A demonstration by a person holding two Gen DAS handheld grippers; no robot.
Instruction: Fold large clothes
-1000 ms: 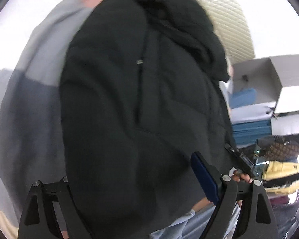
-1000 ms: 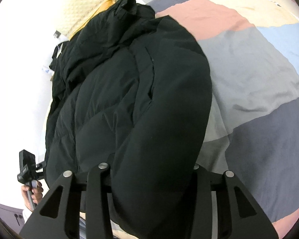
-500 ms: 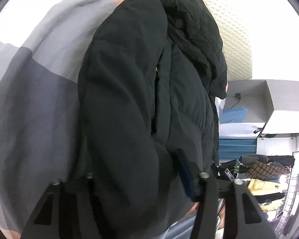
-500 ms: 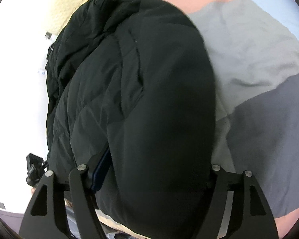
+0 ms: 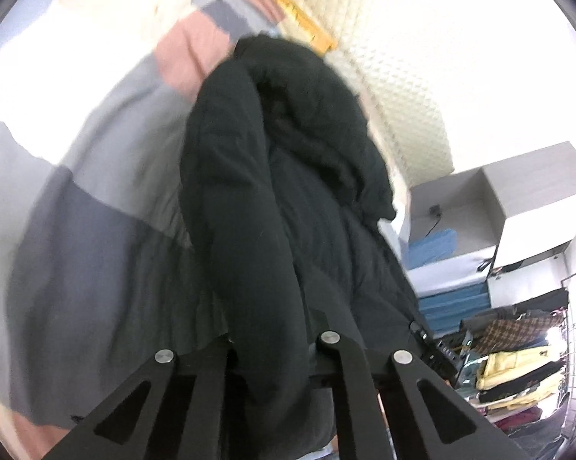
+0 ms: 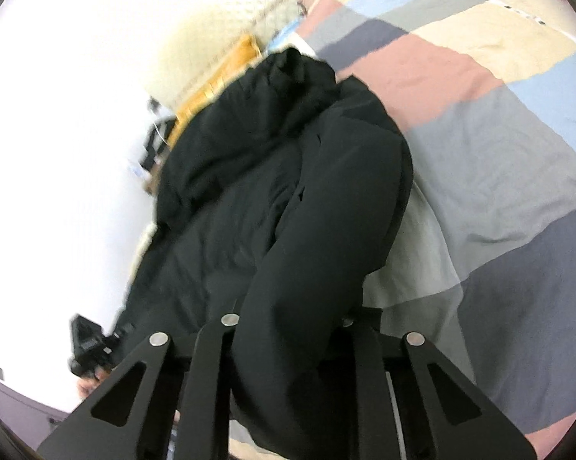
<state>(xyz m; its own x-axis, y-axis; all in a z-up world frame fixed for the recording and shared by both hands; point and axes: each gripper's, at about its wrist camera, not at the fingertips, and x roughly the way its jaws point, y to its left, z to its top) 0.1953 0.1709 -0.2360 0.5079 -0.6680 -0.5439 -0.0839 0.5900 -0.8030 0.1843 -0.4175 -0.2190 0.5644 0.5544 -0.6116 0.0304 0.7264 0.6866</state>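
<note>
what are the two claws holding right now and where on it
Both grip the black puffer jacket: left claw and right claw each pinch a thick padded fold at its near end.

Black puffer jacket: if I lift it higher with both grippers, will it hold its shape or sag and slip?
The black quilted puffer jacket will likely sag: it drapes limply from the right hand-held gripper and the left hand-held gripper. Its puffy bulk suggests lightness. The smooth shell may slide unless clamped firmly.

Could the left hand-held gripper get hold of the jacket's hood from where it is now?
Probably not right away. The left hand-held gripper is closed on a sleeve at the near end of the jacket, and the hood lies at the far end. It would have to let go first.
</note>
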